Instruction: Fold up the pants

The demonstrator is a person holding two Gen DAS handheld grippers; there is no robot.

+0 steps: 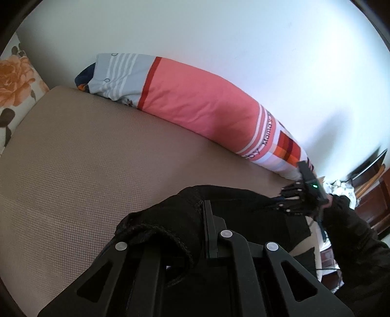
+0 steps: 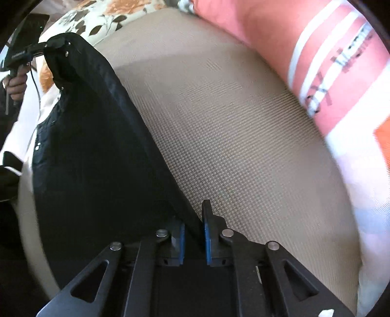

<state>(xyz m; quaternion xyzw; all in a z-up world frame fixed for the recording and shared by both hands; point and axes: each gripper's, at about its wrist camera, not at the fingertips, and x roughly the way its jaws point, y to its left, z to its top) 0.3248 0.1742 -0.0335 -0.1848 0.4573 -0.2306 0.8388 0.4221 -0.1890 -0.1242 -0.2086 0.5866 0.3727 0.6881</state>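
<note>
up close in the left wrist view, the left gripper [image 1: 195, 234] has its black jaws clamped tight on a bunched fold of the black pants [image 1: 175, 219], a soft matte cloth with a thick hemmed edge curling over the left finger. the pants stretch off to the right, low over a tan mattress cover [image 1: 85, 158] woven in a fine waffle grid. along the far edge of the bed lies a long bolster pillow [image 1: 199, 102], smooth coral cotton with grey and white stripes at one end and printed lettering and orange checks at the other. a floral pillow [image 1: 14, 83] with orange roses sits at the left corner, and a plain white wall [image 1: 219, 36] rises behind. far right, the right gripper [image 1: 290, 195] points down at the other end of the pants, a hand [image 1: 329, 200] in a dark sleeve behind it.

in the right wrist view, the right gripper [image 2: 192, 224] shows blue pads nearly together, pinching the straight edge of the pants [image 2: 97, 158], which run up as a dark taut sheet to the left gripper [image 2: 51, 46] at top left, held there by a hand [image 2: 17, 85]. the same tan mattress cover [image 2: 231, 134] fills the middle, the bolster pillow [image 2: 304, 61] curving along the right, blurred, and the floral pillow [image 2: 102, 17] lying at the top.
</note>
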